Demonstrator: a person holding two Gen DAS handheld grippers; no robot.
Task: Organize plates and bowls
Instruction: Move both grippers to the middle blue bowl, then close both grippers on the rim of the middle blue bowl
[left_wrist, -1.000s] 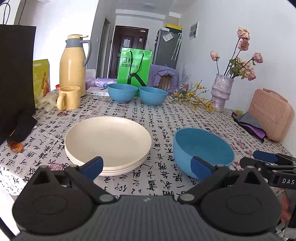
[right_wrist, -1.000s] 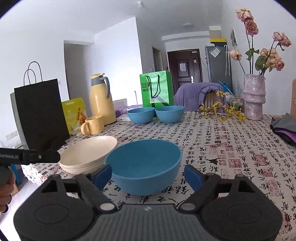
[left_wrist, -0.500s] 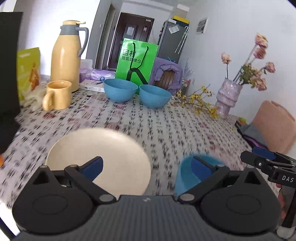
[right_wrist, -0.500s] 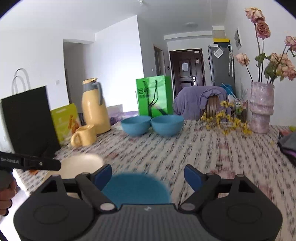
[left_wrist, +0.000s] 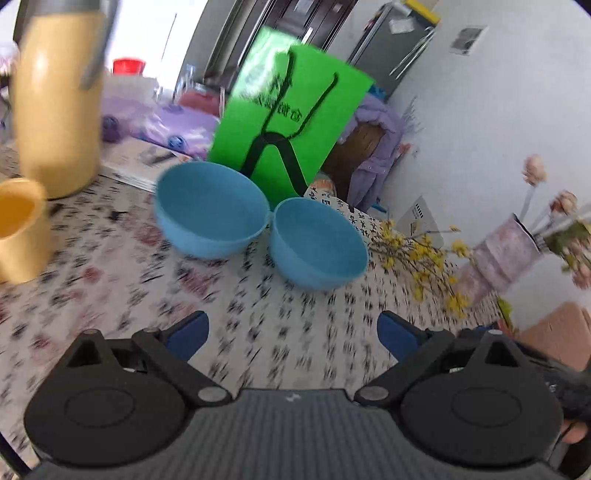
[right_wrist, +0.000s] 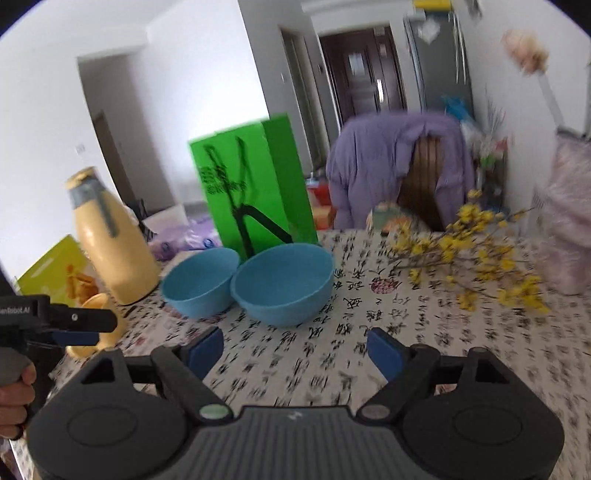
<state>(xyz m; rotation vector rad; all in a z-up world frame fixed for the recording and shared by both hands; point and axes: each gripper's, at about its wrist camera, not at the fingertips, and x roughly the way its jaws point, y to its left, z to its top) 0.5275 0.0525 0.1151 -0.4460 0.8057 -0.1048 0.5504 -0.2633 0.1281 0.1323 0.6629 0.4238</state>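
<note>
Two blue bowls stand side by side at the far end of the table, touching. In the left wrist view the left bowl (left_wrist: 210, 210) and the right bowl (left_wrist: 317, 243) sit ahead of my left gripper (left_wrist: 291, 334), which is open and empty above the tablecloth. In the right wrist view the same left bowl (right_wrist: 199, 282) and right bowl (right_wrist: 282, 284) lie just beyond my right gripper (right_wrist: 295, 350), also open and empty. The left gripper's finger (right_wrist: 81, 321) shows at the left edge there. No plates appear in either view.
A green paper bag (left_wrist: 291, 122) stands right behind the bowls. A yellow thermos (left_wrist: 55, 110) and yellow mug (left_wrist: 18, 229) are at the left. Yellow flower sprigs (right_wrist: 476, 251) and a pale vase (left_wrist: 506, 254) lie to the right. A chair draped in purple cloth (right_wrist: 399, 166) stands beyond the table.
Both grippers moved forward over the table, past the cream plates and the near blue bowl, which dropped out of view. The two far bowls are now close. Both grippers stayed open.
</note>
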